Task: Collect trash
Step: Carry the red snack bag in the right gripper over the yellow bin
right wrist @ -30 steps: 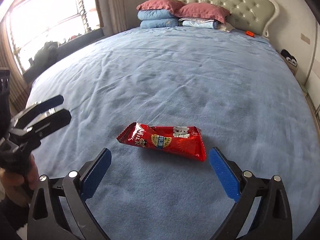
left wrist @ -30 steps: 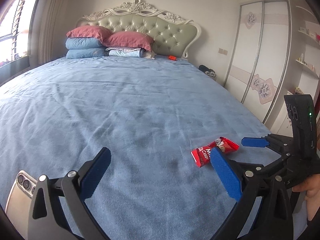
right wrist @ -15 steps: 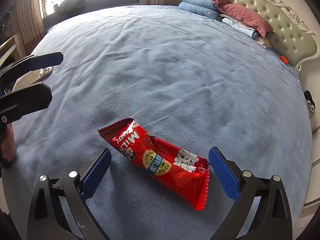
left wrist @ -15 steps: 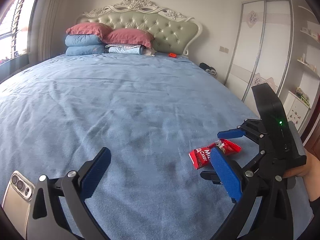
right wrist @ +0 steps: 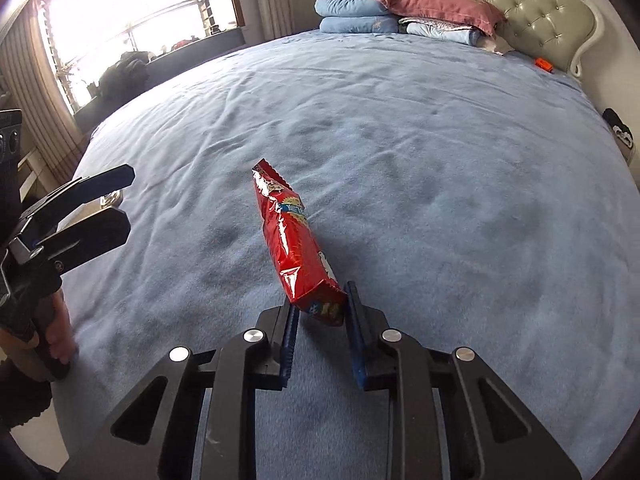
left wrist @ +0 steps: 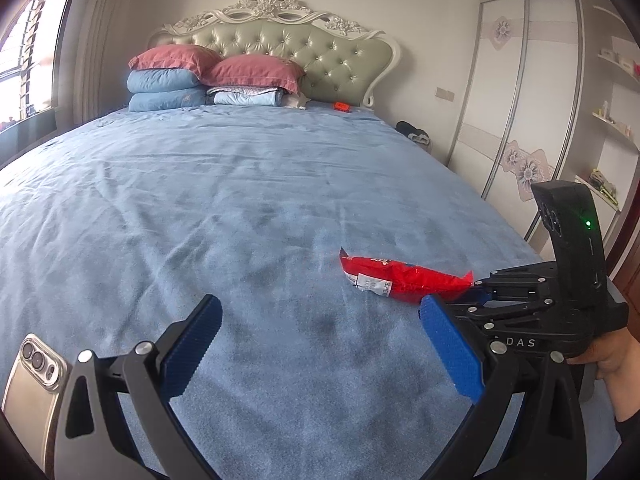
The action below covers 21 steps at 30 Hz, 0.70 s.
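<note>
A phone is lying at the near left edge of the bed. Beside it the left gripper is hovering with its jaws spread wide, holding nothing. Further right, near the bed's right edge, the red candy wrapper is being pinched at its near end by the right gripper, whose blue pads are closing on it. The wrapper's long axis is running straight out from the fingers, its far crimped end pointing toward the bed's left side.
</note>
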Each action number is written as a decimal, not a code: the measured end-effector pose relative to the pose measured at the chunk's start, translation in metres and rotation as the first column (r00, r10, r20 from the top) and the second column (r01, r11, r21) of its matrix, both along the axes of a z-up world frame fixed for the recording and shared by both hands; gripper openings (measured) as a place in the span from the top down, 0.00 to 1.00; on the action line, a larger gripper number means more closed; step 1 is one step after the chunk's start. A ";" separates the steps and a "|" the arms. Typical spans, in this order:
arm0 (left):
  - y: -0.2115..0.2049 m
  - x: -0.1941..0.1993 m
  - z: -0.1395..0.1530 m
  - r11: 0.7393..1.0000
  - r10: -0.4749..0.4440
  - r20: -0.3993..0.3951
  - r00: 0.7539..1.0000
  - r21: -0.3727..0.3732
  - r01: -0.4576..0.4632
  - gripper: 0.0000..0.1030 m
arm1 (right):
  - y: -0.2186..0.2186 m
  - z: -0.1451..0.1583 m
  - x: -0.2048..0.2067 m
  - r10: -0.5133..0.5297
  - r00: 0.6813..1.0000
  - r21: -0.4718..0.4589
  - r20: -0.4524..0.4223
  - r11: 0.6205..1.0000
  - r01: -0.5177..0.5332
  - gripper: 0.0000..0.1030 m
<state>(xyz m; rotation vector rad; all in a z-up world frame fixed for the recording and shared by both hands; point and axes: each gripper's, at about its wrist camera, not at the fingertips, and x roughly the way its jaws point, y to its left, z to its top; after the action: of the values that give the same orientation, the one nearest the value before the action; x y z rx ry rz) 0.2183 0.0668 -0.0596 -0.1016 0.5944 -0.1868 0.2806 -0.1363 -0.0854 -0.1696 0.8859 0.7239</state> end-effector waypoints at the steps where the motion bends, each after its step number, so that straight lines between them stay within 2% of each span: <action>1: -0.002 -0.002 0.000 1.000 -0.002 -0.001 1.000 -0.002 0.002 0.04 | -0.004 0.002 -0.006 -0.007 1.000 0.006 0.005 1.000 0.007 0.78; 8: -0.032 -0.019 0.001 0.997 -0.071 -0.014 0.997 -0.008 0.071 0.04 | -0.036 0.019 -0.057 -0.035 0.998 0.031 0.055 0.999 0.033 0.78; 13: -0.067 -0.036 0.005 0.989 -0.145 -0.016 0.989 -0.005 0.144 0.04 | -0.071 0.028 -0.092 -0.080 0.996 0.055 0.044 0.995 0.077 0.78; 17: -0.102 -0.051 0.006 0.978 -0.207 -0.021 0.978 0.019 0.207 0.04 | -0.107 0.032 -0.119 -0.135 0.989 0.072 0.056 0.989 0.131 0.78; 21: -0.139 -0.065 0.001 0.959 -0.284 -0.047 0.958 0.011 0.285 0.04 | -0.146 0.029 -0.146 -0.199 0.978 0.077 0.062 0.978 0.194 0.78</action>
<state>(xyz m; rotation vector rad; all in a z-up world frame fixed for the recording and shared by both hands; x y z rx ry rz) 0.1534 -0.0723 -0.0585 -0.0023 0.6539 -0.4596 0.1347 -0.2825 -0.0566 -0.0430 0.7965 0.5603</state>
